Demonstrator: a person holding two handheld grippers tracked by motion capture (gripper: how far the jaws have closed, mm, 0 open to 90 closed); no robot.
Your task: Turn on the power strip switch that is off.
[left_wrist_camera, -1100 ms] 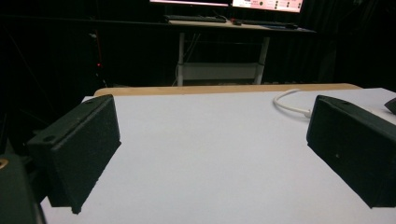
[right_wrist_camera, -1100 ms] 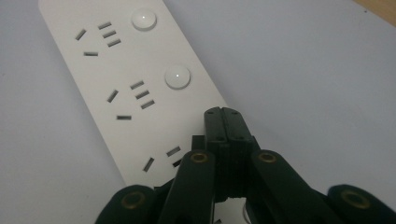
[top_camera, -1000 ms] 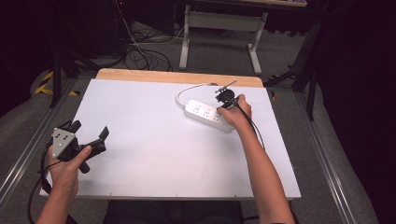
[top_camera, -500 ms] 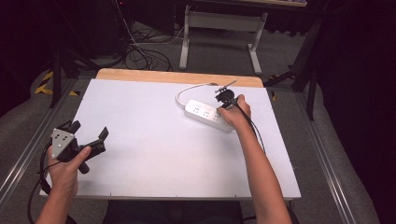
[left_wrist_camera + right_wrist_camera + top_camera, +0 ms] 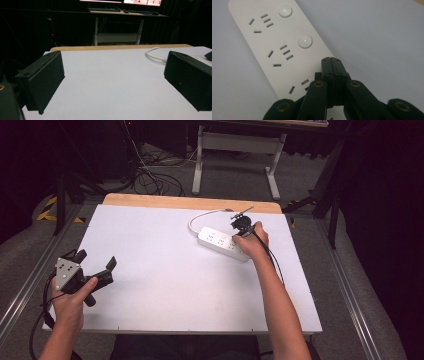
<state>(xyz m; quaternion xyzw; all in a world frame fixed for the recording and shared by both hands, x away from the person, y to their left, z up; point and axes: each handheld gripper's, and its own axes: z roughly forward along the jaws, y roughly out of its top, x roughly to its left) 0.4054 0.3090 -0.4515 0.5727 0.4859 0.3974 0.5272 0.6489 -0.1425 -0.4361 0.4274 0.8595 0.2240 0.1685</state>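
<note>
A white power strip (image 5: 219, 241) lies at the back right of the white table (image 5: 165, 290), its white cord (image 5: 200, 218) curling off to the left. My right gripper (image 5: 240, 229) is over the strip's right end. In the right gripper view its jaws are shut together with nothing between them, and the tips (image 5: 331, 60) rest on the power strip (image 5: 274, 37) just past two round buttons (image 5: 304, 41). My left gripper (image 5: 96, 260) is held above the table's left edge, open and empty. The left gripper view has its open gripper (image 5: 112, 75) facing bare tabletop, with the cord (image 5: 153, 53) beyond.
A wooden strip (image 5: 190, 201) runs along the table's far edge. Beyond it stand a white desk frame (image 5: 235, 145) and loose cables (image 5: 145, 175) on the floor. Metal rails (image 5: 350, 285) flank the table.
</note>
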